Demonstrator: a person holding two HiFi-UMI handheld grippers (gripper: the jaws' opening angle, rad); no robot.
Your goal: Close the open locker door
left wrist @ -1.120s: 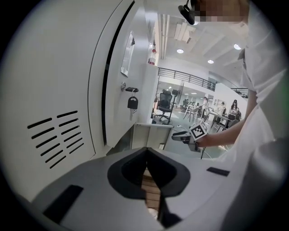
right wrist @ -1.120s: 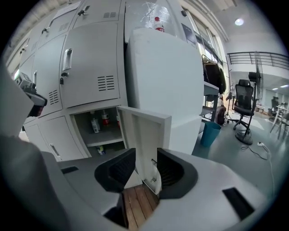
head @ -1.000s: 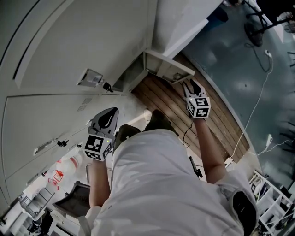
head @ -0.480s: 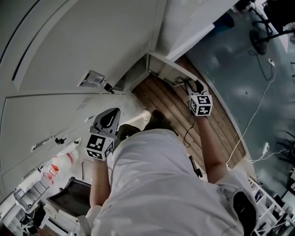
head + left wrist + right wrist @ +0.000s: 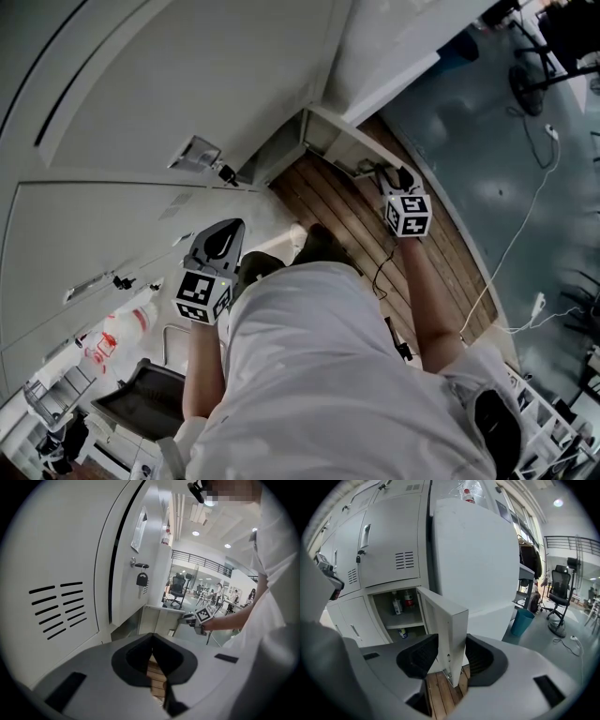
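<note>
The open locker door point(image 5: 446, 620) is a pale grey panel swung out from a low compartment point(image 5: 393, 613) that holds bottles. In the head view the door point(image 5: 349, 145) juts out over the wooden floor. My right gripper point(image 5: 451, 657) straddles the door's free edge; its jaws are closing, the edge stands between them, and thin gaps still show at both pads. In the head view the right gripper point(image 5: 388, 175) is at the door's outer end. My left gripper point(image 5: 217, 240) hangs by the person's left side, jaws together and empty; in its own view the left gripper point(image 5: 153, 657) is shut.
Closed grey locker doors fill the left, one with a key and tag point(image 5: 141, 577). A wooden floor strip point(image 5: 342, 217) runs below the lockers, with the person's shoes point(image 5: 323, 246) on it. A blue bin point(image 5: 521, 620), an office chair point(image 5: 559, 593) and a floor cable point(image 5: 523, 225) lie to the right.
My right gripper has moved a little forward onto the door's free edge. The left gripper has stayed where it was.
</note>
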